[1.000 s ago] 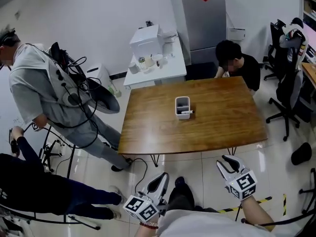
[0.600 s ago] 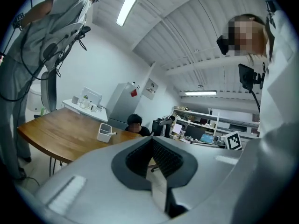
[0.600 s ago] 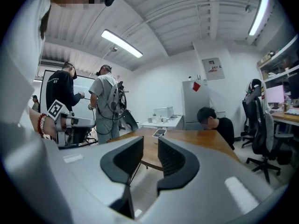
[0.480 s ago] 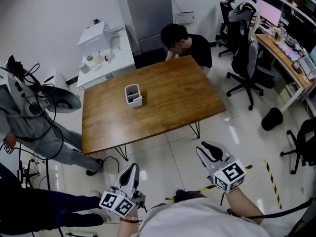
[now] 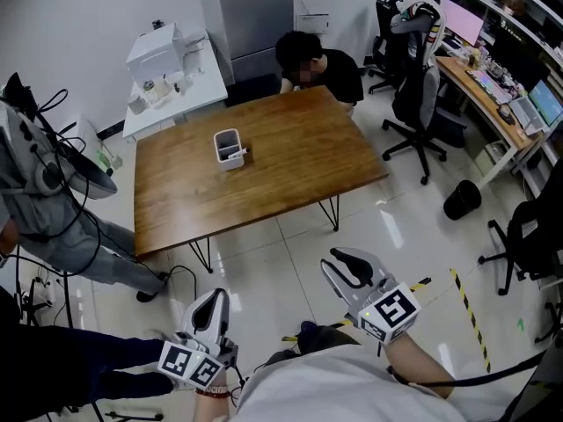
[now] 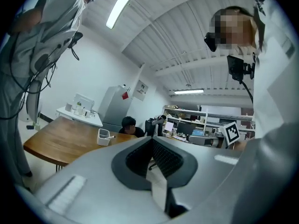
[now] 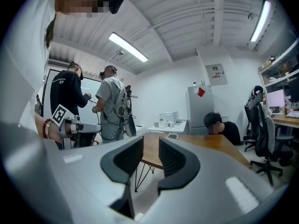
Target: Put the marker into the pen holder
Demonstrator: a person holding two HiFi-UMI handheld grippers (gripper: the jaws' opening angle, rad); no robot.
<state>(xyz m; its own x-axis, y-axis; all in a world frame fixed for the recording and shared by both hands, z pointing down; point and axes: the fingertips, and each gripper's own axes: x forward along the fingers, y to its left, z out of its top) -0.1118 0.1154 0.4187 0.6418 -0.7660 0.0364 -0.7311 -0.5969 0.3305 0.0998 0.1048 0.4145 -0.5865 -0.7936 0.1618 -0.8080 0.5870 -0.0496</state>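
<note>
A white pen holder (image 5: 229, 148) stands on the wooden table (image 5: 290, 156), with a white marker (image 5: 237, 155) leaning out over its rim. In the left gripper view the holder (image 6: 103, 136) is small and far off. Both grippers hang over the tiled floor, well short of the table. My left gripper (image 5: 214, 299) is at the lower left, its jaws pressed together (image 6: 152, 143) with nothing in them. To the right, my right gripper (image 5: 345, 262) has a narrow gap between its jaws (image 7: 151, 146), also holding nothing.
A person (image 5: 308, 55) sits at the table's far edge. Another person (image 5: 40, 183) with cables stands at the left. A white side table (image 5: 171, 69) is behind, office chairs (image 5: 418, 95) and a black bin (image 5: 459, 200) at right. Yellow-black tape (image 5: 464, 299) marks the floor.
The table and holder now sit farther from both grippers and more to the upper left of the head view. Both grippers have drifted left. Their jaws look unchanged.
</note>
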